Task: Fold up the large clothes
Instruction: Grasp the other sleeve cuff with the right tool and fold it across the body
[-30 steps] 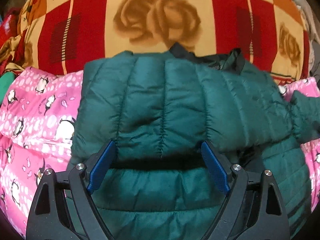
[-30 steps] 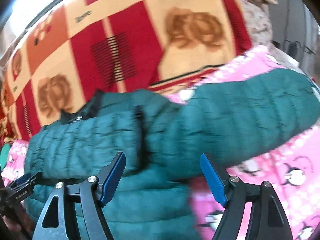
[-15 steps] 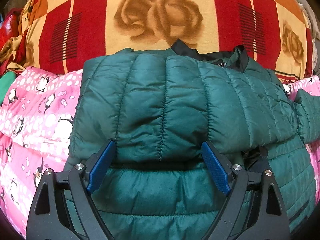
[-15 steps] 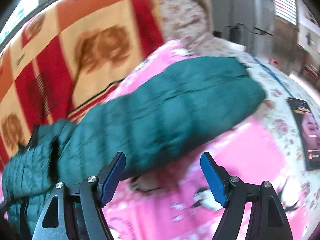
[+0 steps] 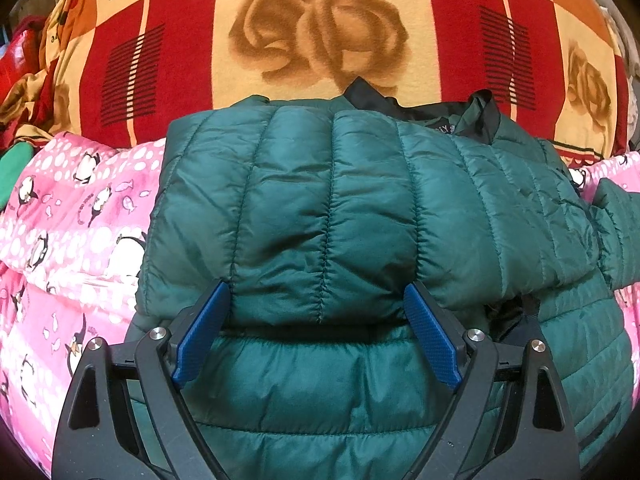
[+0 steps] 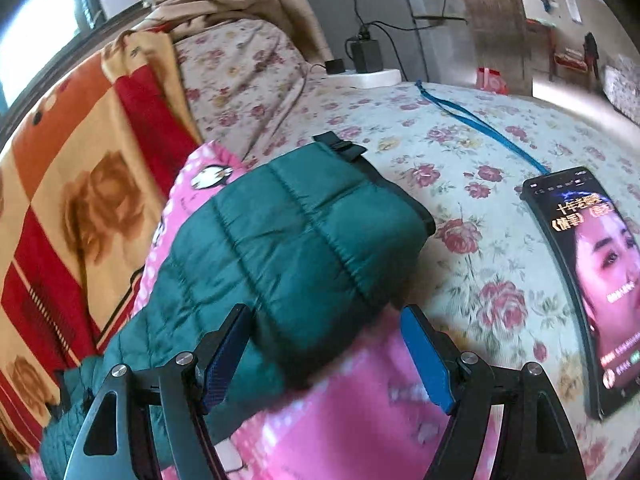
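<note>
A dark green quilted jacket point(image 5: 320, 208) lies on a pink penguin blanket point(image 5: 72, 216), with one sleeve folded across its body. My left gripper point(image 5: 316, 312) hovers open over the lower edge of that folded sleeve, its blue pads point(image 5: 202, 332) standing on either side without pressing. In the right wrist view the other sleeve point(image 6: 288, 248) stretches out toward the floral sheet, its cuff point(image 6: 340, 148) at the far end. My right gripper point(image 6: 324, 332) is open just above the sleeve's near edge, holding nothing.
A red and yellow rose-print blanket point(image 5: 320, 32) is heaped behind the jacket. On the floral bedsheet point(image 6: 460, 152) to the right lie a lit phone point(image 6: 592, 280) and a blue cord point(image 6: 480, 128). A charger and power strip point(image 6: 368, 64) sit by the far wall.
The right gripper has swept to the right along the outstretched sleeve toward its cuff and rolled, bringing the phone and floral sheet into view. The left gripper has stayed where it was.
</note>
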Demonstrator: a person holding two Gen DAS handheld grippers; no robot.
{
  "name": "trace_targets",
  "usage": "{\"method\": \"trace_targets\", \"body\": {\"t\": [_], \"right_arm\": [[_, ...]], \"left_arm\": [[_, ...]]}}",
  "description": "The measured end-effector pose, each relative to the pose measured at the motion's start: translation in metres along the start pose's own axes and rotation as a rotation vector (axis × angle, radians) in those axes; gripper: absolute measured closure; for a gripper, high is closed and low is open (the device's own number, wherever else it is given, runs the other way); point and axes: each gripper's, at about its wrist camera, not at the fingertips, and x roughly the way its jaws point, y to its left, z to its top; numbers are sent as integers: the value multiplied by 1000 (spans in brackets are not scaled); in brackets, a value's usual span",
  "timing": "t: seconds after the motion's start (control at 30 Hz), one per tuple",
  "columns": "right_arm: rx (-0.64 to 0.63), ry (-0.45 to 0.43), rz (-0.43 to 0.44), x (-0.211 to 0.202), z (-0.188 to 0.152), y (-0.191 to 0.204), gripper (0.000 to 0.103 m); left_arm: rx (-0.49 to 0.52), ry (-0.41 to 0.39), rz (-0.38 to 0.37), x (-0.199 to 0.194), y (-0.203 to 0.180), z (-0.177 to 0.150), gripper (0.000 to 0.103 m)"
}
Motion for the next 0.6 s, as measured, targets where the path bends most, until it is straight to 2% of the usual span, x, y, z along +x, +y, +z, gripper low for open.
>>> {"method": "trace_targets", "body": {"t": [0.3,0.33,0.37,0.43,0.47,0.6], "right_arm": [[-17,-39,8,19,14,6,29],[-30,-49,12,19,15,8,42],[-55,-64,16,17,16,12,59],[-93,-89,25,11,16,19,71],[-102,-97,39,7,15,21,76],[-129,-124,111,-13,12,32,82]], "left_arm": [[7,0,-1,2,-1,-1,11],[8,1,-1,2,-1,0,11],[8,1,-1,3,-1,0,10],[8,2,-3,3,-1,-1,10],[6,2,-5,3,-1,-1,10],[-7,8,-16,2,2,0,11]]}}
